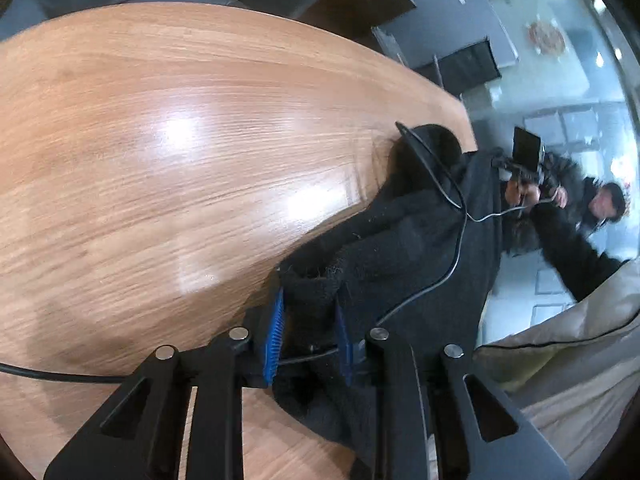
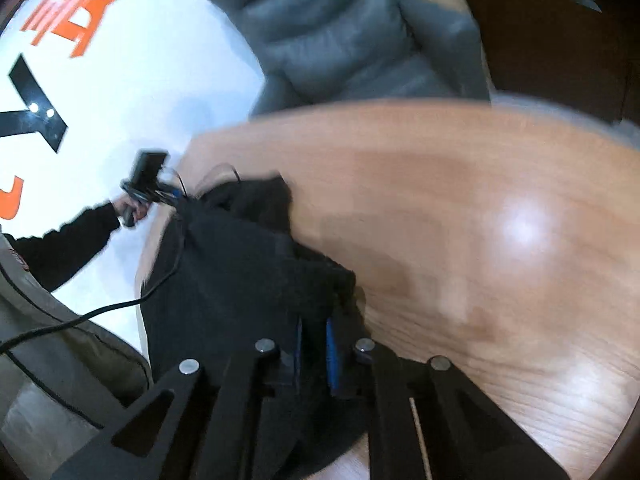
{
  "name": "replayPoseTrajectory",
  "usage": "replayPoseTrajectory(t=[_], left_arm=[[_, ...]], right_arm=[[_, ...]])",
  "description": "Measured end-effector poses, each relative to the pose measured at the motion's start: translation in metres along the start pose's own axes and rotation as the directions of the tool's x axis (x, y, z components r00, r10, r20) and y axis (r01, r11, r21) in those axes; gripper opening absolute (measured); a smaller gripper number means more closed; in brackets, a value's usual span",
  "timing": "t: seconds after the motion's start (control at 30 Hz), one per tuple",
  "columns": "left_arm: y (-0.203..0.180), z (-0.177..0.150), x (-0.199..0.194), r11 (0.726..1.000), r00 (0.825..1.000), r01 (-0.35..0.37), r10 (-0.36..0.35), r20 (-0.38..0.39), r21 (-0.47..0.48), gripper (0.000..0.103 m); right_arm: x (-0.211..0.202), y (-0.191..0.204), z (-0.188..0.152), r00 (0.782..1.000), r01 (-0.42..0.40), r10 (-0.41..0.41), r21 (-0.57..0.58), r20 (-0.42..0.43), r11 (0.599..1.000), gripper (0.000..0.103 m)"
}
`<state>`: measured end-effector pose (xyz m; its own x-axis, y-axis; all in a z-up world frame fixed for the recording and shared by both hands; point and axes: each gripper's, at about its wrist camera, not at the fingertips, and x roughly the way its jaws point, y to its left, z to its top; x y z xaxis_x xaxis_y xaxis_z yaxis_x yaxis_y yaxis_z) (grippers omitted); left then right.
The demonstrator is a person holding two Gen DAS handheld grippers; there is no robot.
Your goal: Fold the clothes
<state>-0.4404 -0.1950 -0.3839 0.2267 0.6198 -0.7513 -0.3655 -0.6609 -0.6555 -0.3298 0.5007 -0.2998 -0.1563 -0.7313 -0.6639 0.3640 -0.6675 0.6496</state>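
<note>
— Material? Black fleecy garment (image 1: 400, 240), bunched at the edge of the glossy woodgrain tabletop (image 1: 160, 160).

— Fingers? Left gripper (image 1: 308, 332) and right gripper (image 2: 314, 354) both angled down, clamped on its fabric.

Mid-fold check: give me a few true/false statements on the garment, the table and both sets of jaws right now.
1. The garment is black. True.
2. The left gripper hangs empty above the table. False: its jaws pinch a fold of the garment.
3. The table is wooden. True.
4. The right gripper is wide open. False: its jaws are shut on the garment.
5. A cable lies across the garment. True.
</note>
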Motion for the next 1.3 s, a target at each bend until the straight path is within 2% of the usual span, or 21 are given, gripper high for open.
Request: replayPoseTrajectory(t=[0.07, 0.2, 0.33, 0.43, 0.53, 0.67, 0.77, 0.87, 0.9, 0.93, 0.97, 1.03, 1.07, 1.1, 1.13, 1.17, 1.23, 1.3], left_arm=[[0.0, -0.001, 0.006, 1.0, 1.0, 0.001, -0.001, 0.006, -0.015, 0.018], [-0.021, 0.005, 0.026, 1.0, 0.999, 0.008, -0.007, 0.046, -0.028, 0.013], [-0.037, 0.009, 0.031, 1.0, 0.995, 0.016, -0.013, 0.097, -0.024, 0.011], [-0.024, 0.003, 0.021, 0.999, 0.994, 0.006, -0.003, 0.112, -0.031, 0.011], [-0.011, -0.005, 0.015, 0.998, 0.993, 0.0, 0.007, 0.119, -0.057, 0.011], [-0.013, -0.001, 0.042, 0.996, 0.994, -0.032, 0.041, 0.097, -0.086, 0.011], [-0.011, 0.001, 0.05, 0.995, 0.994, -0.03, 0.04, 0.098, -0.098, 0.012], [-0.019, -0.002, 0.046, 0.995, 0.993, -0.066, 0.073, 0.094, -0.079, 0.016], [-0.022, -0.003, 0.045, 0.994, 0.992, -0.08, 0.087, 0.092, -0.072, 0.022], [-0.026, -0.004, 0.042, 0.993, 0.99, -0.099, 0.105, 0.096, -0.067, 0.029], [-0.031, -0.005, 0.038, 0.991, 0.986, -0.122, 0.128, 0.105, -0.062, 0.032], [-0.041, -0.012, 0.022, 0.985, 0.978, -0.161, 0.167, 0.128, -0.056, 0.038], [-0.05, -0.016, 0.015, 0.983, 0.974, -0.178, 0.183, 0.135, -0.047, 0.042], [-0.064, -0.022, 0.007, 0.977, 0.966, -0.209, 0.211, 0.146, -0.029, 0.046], [-0.078, -0.028, -0.001, 0.971, 0.958, -0.238, 0.237, 0.159, -0.012, 0.047], [-0.095, -0.039, -0.013, 0.968, 0.951, -0.251, 0.246, 0.186, 0.004, 0.048], [-0.126, -0.061, -0.037, 0.959, 0.934, -0.283, 0.269, 0.236, 0.025, 0.055], [-0.164, -0.092, -0.063, 0.943, 0.906, -0.33, 0.307, 0.292, 0.033, 0.064]], right_arm=[[-0.013, 0.005, -0.005, 0.999, 0.029, -0.029, -0.012, 0.041, 1.0, 0.009], [-0.029, -0.006, -0.019, 0.996, 0.088, -0.088, 0.006, 0.012, 0.996, 0.008], [-0.04, -0.005, -0.021, 0.991, 0.119, -0.118, -0.02, 0.062, 0.993, 0.007], [-0.048, -0.006, -0.023, 0.986, 0.144, -0.142, -0.017, 0.088, 0.989, 0.007], [-0.039, -0.008, -0.023, 0.983, 0.153, -0.152, 0.005, 0.098, 0.988, 0.007], [-0.019, -0.023, -0.024, 0.984, 0.166, -0.168, 0.036, 0.052, 0.985, 0.007], [-0.016, -0.028, -0.022, 0.981, 0.183, -0.185, 0.039, 0.058, 0.982, 0.007], [-0.016, -0.036, -0.023, 0.984, 0.172, -0.174, 0.072, 0.037, 0.983, 0.008], [-0.015, -0.039, -0.023, 0.985, 0.167, -0.169, 0.086, 0.024, 0.982, 0.008], [-0.012, -0.038, -0.022, 0.985, 0.172, -0.173, 0.097, 0.007, 0.98, 0.014], [-0.011, -0.034, -0.02, 0.981, 0.196, -0.196, 0.096, -0.004, 0.976, 0.025], [-0.016, -0.022, -0.016, 0.973, 0.229, -0.23, 0.074, 0.0, 0.97, 0.035], [-0.024, -0.012, -0.015, 0.97, 0.241, -0.243, 0.058, 0.021, 0.969, 0.051], [-0.034, -0.001, -0.015, 0.966, 0.252, -0.254, 0.044, 0.049, 0.967, 0.058], [-0.043, 0.01, -0.015, 0.962, 0.262, -0.264, 0.029, 0.077, 0.965, 0.063], [-0.054, 0.023, -0.016, 0.956, 0.272, -0.272, 0.011, 0.108, 0.962, 0.063], [-0.089, 0.057, -0.024, 0.94, 0.297, -0.285, -0.035, 0.187, 0.954, 0.063], [-0.126, 0.09, -0.036, 0.916, 0.325, -0.296, -0.067, 0.271, 0.943, 0.063]])
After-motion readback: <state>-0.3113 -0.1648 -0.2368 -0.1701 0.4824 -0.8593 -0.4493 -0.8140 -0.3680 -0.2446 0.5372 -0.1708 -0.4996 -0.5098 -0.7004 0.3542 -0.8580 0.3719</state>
